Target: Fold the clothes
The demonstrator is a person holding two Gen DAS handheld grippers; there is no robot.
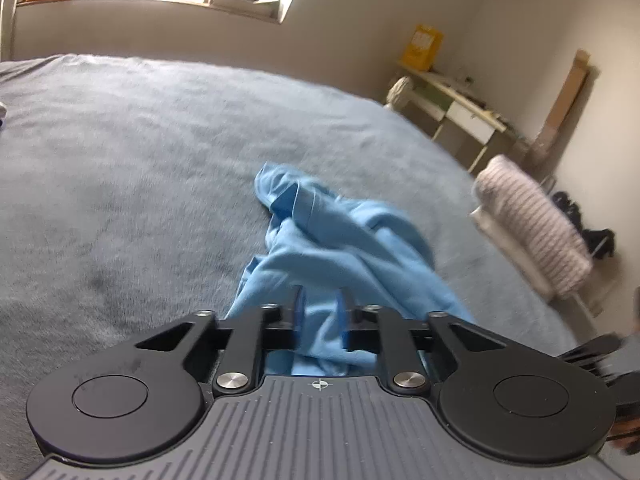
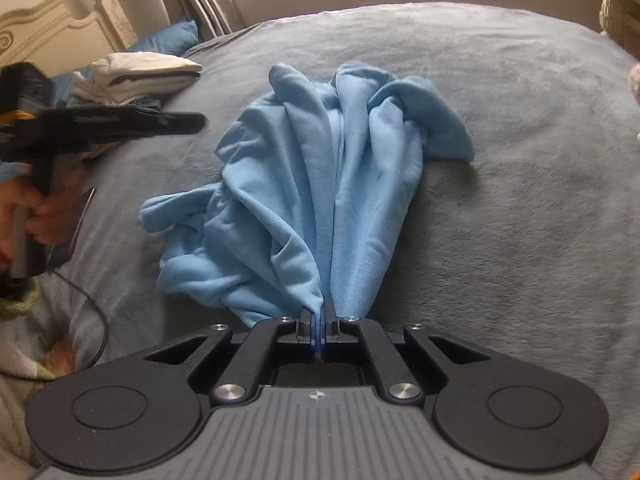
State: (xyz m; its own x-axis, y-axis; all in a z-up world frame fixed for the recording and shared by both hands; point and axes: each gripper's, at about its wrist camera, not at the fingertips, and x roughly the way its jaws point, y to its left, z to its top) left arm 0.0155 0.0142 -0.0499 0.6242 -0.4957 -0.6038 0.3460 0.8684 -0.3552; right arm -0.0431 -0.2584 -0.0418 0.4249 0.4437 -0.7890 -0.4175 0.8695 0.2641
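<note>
Garment: a light blue garment (image 2: 320,184) lies bunched and creased in the middle of the grey bed (image 2: 520,200), not yet spread flat.
Done so far: a stack of folded clothes (image 2: 140,76) sits near the headboard; I judge those finished.
Left to do: flatten this piece, then make every fold.
Right tongs (image 2: 319,316): pressed together on a pinch of the blue cloth, which fans away from them.
Left tongs (image 1: 320,312): standing a little apart, cloth between the pads but not squeezed.
Left pose: angled down over the near edge of the garment, a hand (image 2: 48,216) gripping its handle.
Right pose: tilted more steeply down at the bed.
</note>
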